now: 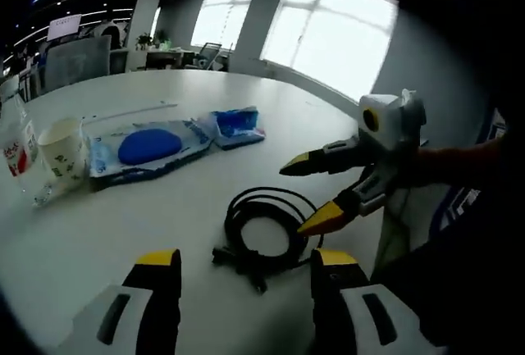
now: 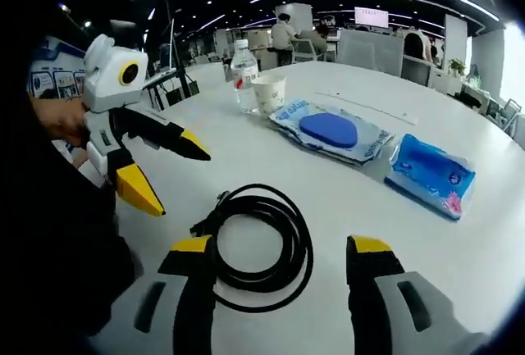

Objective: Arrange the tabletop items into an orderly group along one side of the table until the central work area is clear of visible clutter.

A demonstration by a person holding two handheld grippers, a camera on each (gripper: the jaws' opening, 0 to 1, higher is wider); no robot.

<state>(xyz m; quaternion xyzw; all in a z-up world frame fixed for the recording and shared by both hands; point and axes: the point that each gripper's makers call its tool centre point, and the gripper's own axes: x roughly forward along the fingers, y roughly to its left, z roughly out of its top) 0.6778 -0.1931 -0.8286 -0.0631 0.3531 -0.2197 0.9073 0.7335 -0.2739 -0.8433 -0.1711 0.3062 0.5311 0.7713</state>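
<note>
Coiled black cable sits nearest, just ahead of the right gripper — jaws released, nothing held. Left gripper likewise spread, cable at its 12 o'clock. Risk: pinching one loop uncoils it — cable drags across the white surface toward the blue packs.

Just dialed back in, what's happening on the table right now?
A person holds both grippers open over a white table, on either side of a coiled black cable; neither touches it. The left gripper and right gripper each hold nothing. Farther back sit a wipes pack, a smaller blue pack, a paper cup and a water bottle, loosely in a row. The cable lies apart from them, nearest the grippers.
</note>
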